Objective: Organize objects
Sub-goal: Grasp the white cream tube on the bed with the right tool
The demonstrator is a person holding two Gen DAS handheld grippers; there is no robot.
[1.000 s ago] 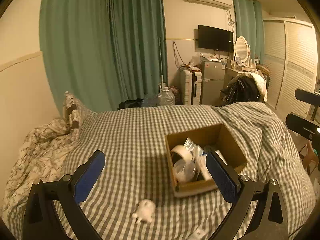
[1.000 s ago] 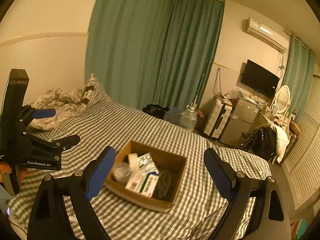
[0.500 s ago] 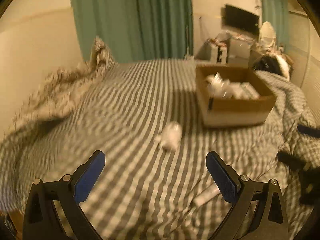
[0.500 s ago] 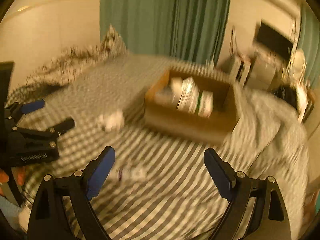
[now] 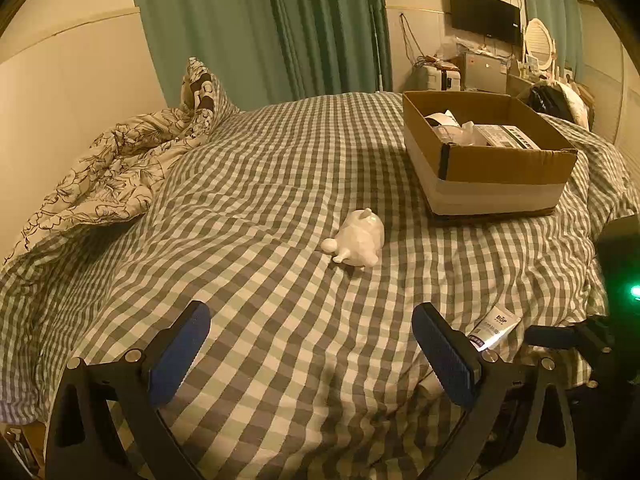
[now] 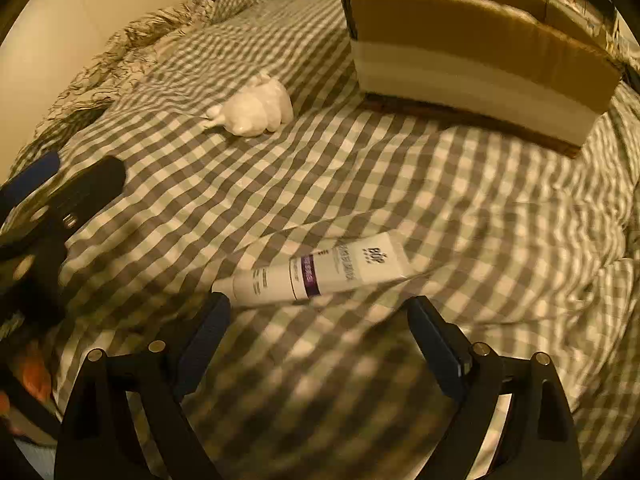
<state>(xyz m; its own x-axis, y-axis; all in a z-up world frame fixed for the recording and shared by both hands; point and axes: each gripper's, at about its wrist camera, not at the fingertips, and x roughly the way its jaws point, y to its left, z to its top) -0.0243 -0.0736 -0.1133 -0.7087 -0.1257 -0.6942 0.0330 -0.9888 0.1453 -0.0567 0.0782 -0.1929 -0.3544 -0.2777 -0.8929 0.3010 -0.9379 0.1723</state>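
Observation:
A white figurine [image 5: 358,239] lies on the checked bedspread, ahead of my open, empty left gripper [image 5: 310,344]. It also shows in the right wrist view [image 6: 252,110]. A white tube with a purple band [image 6: 316,272] lies just in front of my open, empty right gripper [image 6: 318,340]; its flat end shows in the left wrist view [image 5: 494,326]. A cardboard box [image 5: 500,176] holding several items stands at the back right, and is also in the right wrist view [image 6: 472,60].
A crumpled floral duvet and pillow [image 5: 120,168] lie at the bed's left. Green curtains [image 5: 260,28] hang behind. The left gripper's body [image 6: 52,208] shows at the left of the right wrist view. Furniture and a TV [image 5: 484,14] stand beyond the bed.
Both grippers have dropped from a high view of the room down close to the bedspread. The right one now hovers just behind the tube; the left faces the figurine.

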